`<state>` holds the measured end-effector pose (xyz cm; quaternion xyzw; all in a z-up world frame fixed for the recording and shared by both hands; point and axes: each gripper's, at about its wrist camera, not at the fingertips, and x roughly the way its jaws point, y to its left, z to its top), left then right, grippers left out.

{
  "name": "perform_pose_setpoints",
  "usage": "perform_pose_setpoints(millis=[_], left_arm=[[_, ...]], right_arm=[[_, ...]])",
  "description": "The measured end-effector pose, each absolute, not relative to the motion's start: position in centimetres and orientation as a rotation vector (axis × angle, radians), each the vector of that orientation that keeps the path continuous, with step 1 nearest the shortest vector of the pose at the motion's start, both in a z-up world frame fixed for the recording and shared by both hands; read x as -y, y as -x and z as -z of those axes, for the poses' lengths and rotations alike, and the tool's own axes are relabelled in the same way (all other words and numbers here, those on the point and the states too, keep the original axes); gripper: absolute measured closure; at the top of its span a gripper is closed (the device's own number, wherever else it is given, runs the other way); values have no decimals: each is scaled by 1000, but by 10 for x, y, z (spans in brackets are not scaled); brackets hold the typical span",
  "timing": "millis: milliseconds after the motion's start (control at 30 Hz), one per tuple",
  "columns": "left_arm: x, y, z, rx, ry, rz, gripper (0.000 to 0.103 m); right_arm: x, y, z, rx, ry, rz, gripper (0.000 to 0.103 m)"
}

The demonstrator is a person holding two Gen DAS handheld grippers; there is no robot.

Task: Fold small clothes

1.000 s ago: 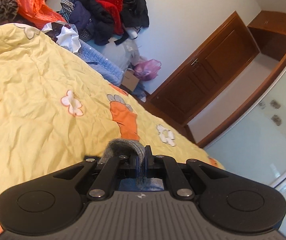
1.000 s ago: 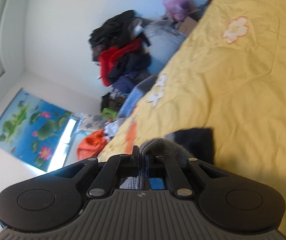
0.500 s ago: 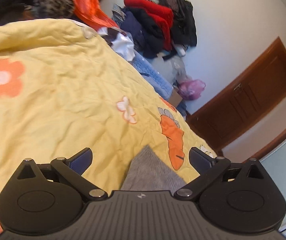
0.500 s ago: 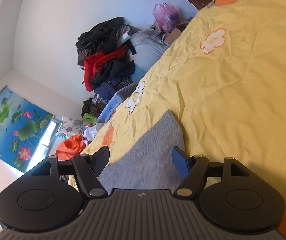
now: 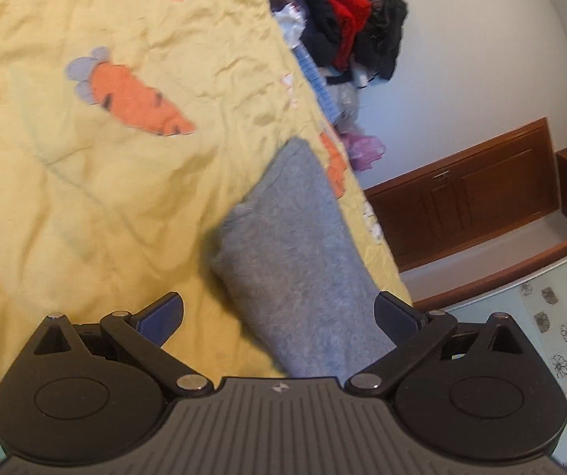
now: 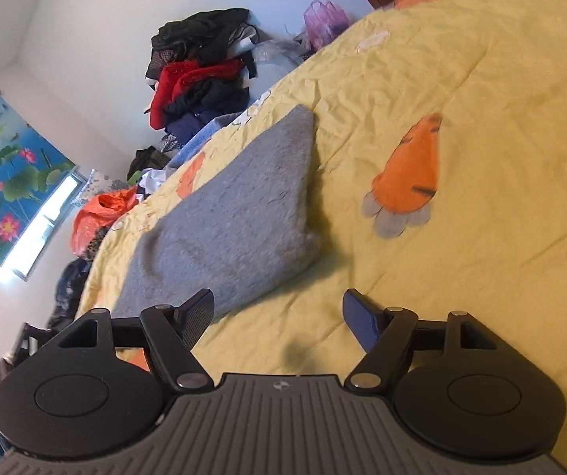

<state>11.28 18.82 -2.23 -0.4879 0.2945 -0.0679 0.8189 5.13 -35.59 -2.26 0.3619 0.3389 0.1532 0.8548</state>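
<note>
A grey knitted garment (image 5: 295, 253) lies folded flat on the yellow carrot-print bedspread (image 5: 85, 182). My left gripper (image 5: 279, 314) is open and empty, its jaws spread just above the near end of the garment. In the right wrist view the same grey garment (image 6: 228, 217) lies to the left of centre. My right gripper (image 6: 279, 316) is open and empty, just off the garment's near right edge, with its left finger (image 6: 198, 314) over the cloth edge.
A pile of red, black and navy clothes (image 5: 347, 27) is heaped by the white wall beyond the bed. A brown wooden cabinet (image 5: 465, 194) stands right of the bed. An orange bag (image 6: 101, 213) and a window (image 6: 34, 233) lie far left.
One second ago both grippers were shut on the grey garment. They opened and let it go, and have since drawn back, so the garment lies flat on the bedspread.
</note>
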Motion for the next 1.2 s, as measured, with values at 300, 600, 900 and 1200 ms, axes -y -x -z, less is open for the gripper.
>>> perform_pose_setpoints(millis=[300,600,900,1200], left_arm=[[-159,-146,32,-604,988,1,65],[-166,-136,28,-597,964,-22,98],[-174,-63,-22,-555,910,104,98],[-166,34,18,-732,729,125,98]], right_arm=[[322,-107,31,-623,-841,-212,41],[325,-118,32,-633,-872,-237,88],[345,-60,-24,-585,-832,-410,88],[373,21,10,-786,-765,-374,84]])
